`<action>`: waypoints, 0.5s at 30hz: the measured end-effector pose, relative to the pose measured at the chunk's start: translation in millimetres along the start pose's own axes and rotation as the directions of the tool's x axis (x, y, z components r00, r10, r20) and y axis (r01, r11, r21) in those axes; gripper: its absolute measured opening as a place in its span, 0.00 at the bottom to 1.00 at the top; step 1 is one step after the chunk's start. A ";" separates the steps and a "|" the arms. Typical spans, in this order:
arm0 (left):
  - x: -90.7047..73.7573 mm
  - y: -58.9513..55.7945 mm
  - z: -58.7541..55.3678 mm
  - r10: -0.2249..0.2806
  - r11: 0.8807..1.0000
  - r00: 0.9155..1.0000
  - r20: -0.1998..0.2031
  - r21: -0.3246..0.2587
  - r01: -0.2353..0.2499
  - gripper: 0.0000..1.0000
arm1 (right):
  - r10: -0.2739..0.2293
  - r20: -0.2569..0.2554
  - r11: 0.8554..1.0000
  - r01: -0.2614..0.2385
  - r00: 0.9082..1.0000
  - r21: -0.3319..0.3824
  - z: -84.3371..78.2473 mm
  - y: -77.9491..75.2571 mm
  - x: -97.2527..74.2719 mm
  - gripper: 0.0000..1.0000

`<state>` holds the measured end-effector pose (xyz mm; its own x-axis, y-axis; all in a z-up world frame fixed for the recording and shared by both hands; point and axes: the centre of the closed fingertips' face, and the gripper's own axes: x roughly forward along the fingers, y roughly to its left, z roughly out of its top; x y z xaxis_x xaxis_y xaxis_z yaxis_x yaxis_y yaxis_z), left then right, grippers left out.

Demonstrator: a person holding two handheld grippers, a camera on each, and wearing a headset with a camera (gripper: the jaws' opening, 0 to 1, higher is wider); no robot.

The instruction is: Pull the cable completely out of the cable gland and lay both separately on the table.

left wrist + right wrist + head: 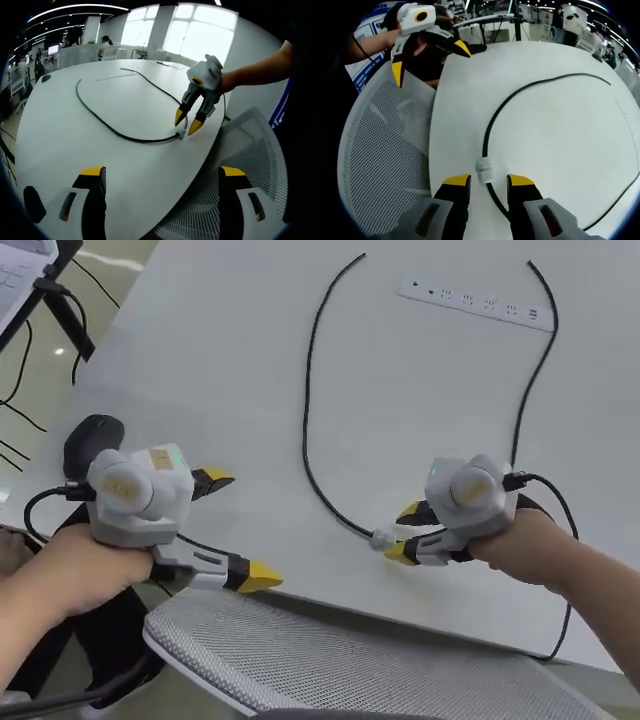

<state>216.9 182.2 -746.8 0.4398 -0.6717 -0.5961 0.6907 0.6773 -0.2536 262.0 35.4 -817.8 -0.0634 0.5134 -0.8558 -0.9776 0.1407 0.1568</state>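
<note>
- White worktop (220, 360) runs under both grippers. The left gripper view shows an open office behind it, with bright windows and desks.
- A black cable (306, 410) lies on the worktop in a long, wide loop, both ends lying towards the far side.
- A white cable gland (383, 538) sits on the cable near the worktop's near edge. In the right gripper view the cable goes in at one end and comes out at the other, so it is threaded through.
- The right gripper (403, 532) rests low at the gland with its jaws apart. Its yellow tips stand on either side of the gland with a gap on each side, so nothing is clamped.
- The left gripper (245, 528) hangs at the near edge with its jaws spread wide and holds nothing. It is well apart from the gland.
- A white power strip (475, 302) lies at the far side, between the cable's two ends.
- A grey mesh chair (330, 660) stands under the near edge.
- A black computer mouse (92, 437) sits on the left of the worktop.
</note>
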 end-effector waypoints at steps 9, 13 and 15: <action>-3.0 7.8 -0.5 0.012 1.000 1.000 0.002 -0.012 -0.012 0.92 | 0.015 -0.017 0.999 -0.015 1.000 -0.035 0.2 2.6 4.5 0.15; -5.0 8.8 1.4 0.015 1.000 1.000 0.011 -0.017 -0.014 0.92 | 0.015 -0.027 0.998 -0.017 1.000 -0.052 -0.3 3.7 6.5 0.12; -5.5 8.5 2.2 0.014 1.000 1.000 0.018 -0.021 -0.013 0.91 | 0.017 -0.030 0.998 -0.019 0.999 -0.055 -0.7 4.5 7.1 0.11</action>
<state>221.6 191.0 -743.9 0.4594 -0.6678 -0.5857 0.6725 0.6922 -0.2618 257.0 39.1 -823.4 -0.0863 0.4904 -0.8672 -0.9858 0.0838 0.1455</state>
